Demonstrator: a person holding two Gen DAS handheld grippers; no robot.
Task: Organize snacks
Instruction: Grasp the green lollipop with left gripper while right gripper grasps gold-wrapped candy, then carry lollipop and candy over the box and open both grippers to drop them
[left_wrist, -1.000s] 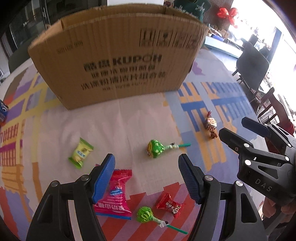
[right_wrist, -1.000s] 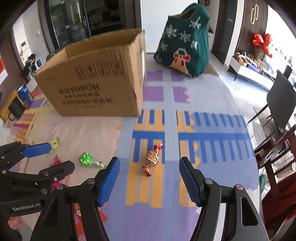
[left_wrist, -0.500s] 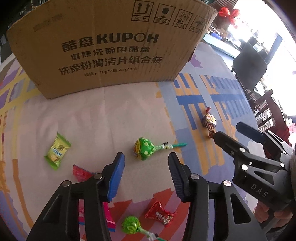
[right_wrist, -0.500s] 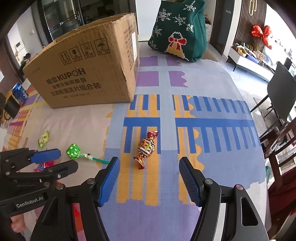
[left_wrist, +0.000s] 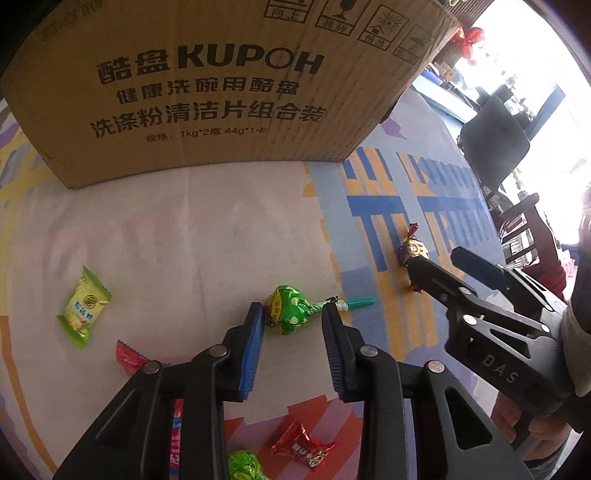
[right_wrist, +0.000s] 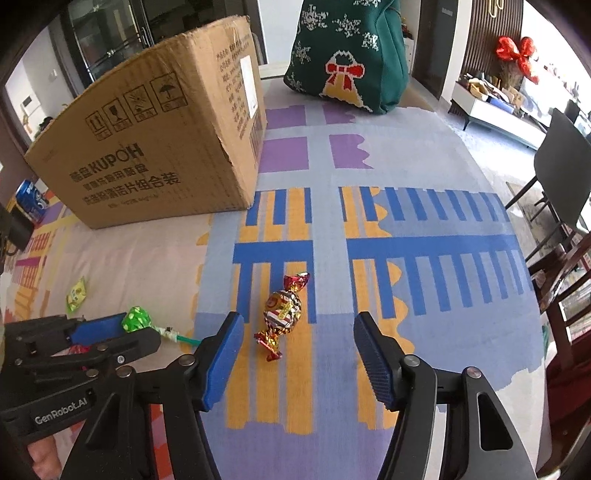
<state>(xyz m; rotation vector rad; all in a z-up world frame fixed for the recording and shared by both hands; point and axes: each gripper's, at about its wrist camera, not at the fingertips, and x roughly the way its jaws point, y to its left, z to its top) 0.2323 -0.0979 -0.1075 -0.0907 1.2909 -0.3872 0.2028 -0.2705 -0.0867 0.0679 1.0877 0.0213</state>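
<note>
A green lollipop (left_wrist: 290, 309) lies on the patterned cloth, its head between the tips of my left gripper (left_wrist: 291, 314); the jaws stand narrowly apart around it, not clamped. It also shows in the right wrist view (right_wrist: 137, 318). A red-gold twist-wrapped candy (right_wrist: 282, 309) lies just ahead of my right gripper (right_wrist: 295, 325), which is wide open and empty; the candy also shows in the left wrist view (left_wrist: 413, 250). A big KUPOH cardboard box (left_wrist: 221, 85) stands behind the snacks.
A yellow-green packet (left_wrist: 84, 309), red packets (left_wrist: 129, 357) (left_wrist: 303, 446), and a second green lollipop (left_wrist: 243, 466) lie on the cloth. A green Christmas bag (right_wrist: 351, 51) stands at the back, a blue can (right_wrist: 31, 199) at left, dark chairs (right_wrist: 561, 166) at right.
Both grippers moved forward and down toward the cloth. The left jaws narrowed around the green lollipop's head. The right gripper stayed open and came closer to the twist-wrapped candy.
</note>
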